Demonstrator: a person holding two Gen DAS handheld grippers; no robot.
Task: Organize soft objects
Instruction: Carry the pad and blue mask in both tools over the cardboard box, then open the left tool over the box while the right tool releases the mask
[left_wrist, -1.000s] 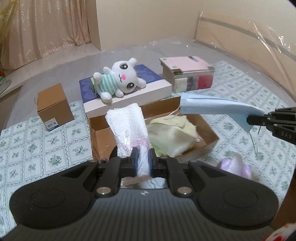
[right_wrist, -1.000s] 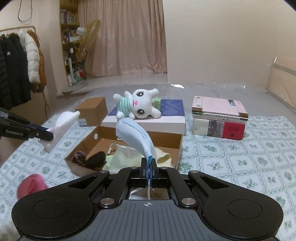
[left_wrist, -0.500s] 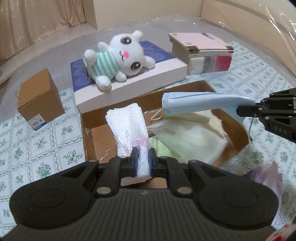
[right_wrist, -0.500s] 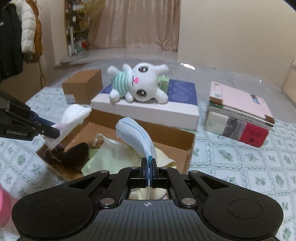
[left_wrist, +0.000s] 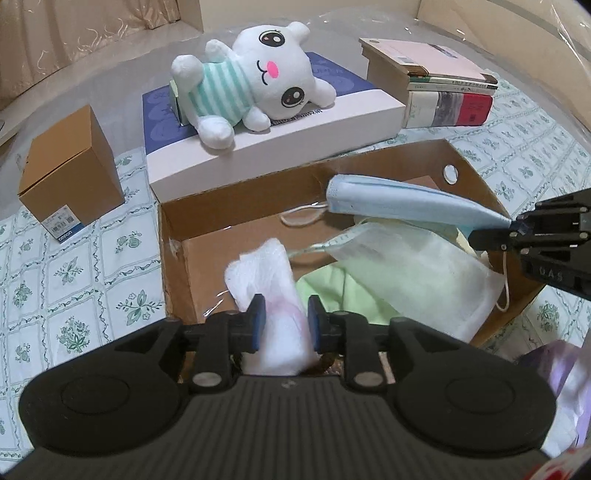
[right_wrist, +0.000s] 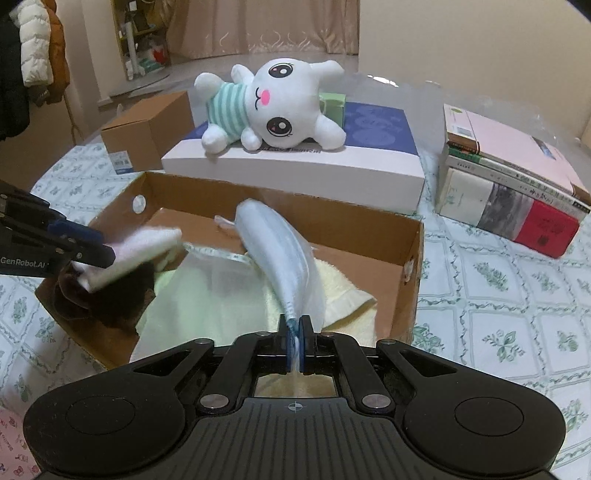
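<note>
Left tool (left_wrist: 283, 322): jaws just opened a little, white folded cloth (left_wrist: 271, 295) sits between the pads, which no longer squeeze it. It hangs just over the near-left corner of the cardboard box (left_wrist: 243, 192).
Right tool (right_wrist: 295, 341): jaws pressed together on one end of the blue face mask (right_wrist: 280, 254), which sticks out ahead of the tool over the box interior.
Ahead of both tools, past the box: plush bunny (left_wrist: 255, 85) lying on a flat white-and-blue box (left_wrist: 280, 129); book stack (right_wrist: 513, 184) to the right of it; small brown carton (left_wrist: 70, 173) to the left.
Only the left view shows a pale green mask (left_wrist: 402, 269) and its ear loop under the blue one, plus something lilac at the right edge.
Only the right view shows a dark furry item (right_wrist: 110, 291) under the left tool's cloth, a yellow towel (right_wrist: 343, 291) below the right tool, and the room behind: coats, curtain.
Floral cloth covers the surface (right_wrist: 498, 314).
</note>
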